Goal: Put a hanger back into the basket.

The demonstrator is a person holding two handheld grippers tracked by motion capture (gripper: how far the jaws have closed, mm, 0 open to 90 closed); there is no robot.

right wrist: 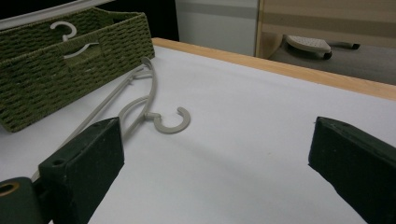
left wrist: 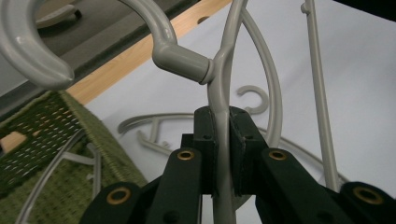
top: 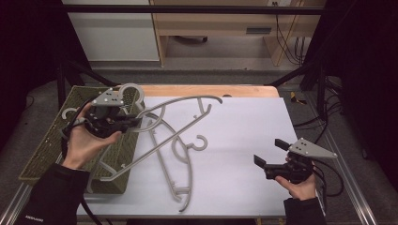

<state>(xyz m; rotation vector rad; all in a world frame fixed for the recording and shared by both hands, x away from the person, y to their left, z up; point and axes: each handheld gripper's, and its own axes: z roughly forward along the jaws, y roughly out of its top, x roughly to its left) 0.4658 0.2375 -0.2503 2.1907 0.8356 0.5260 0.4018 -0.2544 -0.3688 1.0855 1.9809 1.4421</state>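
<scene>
One grey hanger (left wrist: 219,93) sits clamped in the left hand-held gripper (left wrist: 223,140), below its hook.

I see the white table sheet (top: 244,140) evenly lit from above, with soft, faint shadows and no harsh glare. The room around it falls into near black at both sides. All my pictures look slightly soft and grainy. In my left gripper view, the close hanger hook (left wrist: 28,51) is blurred and shiny.

free: white mat (top: 244,140) centre-right | blocked: left, basket (top: 51,140), hangers (top: 176,154)
</scene>
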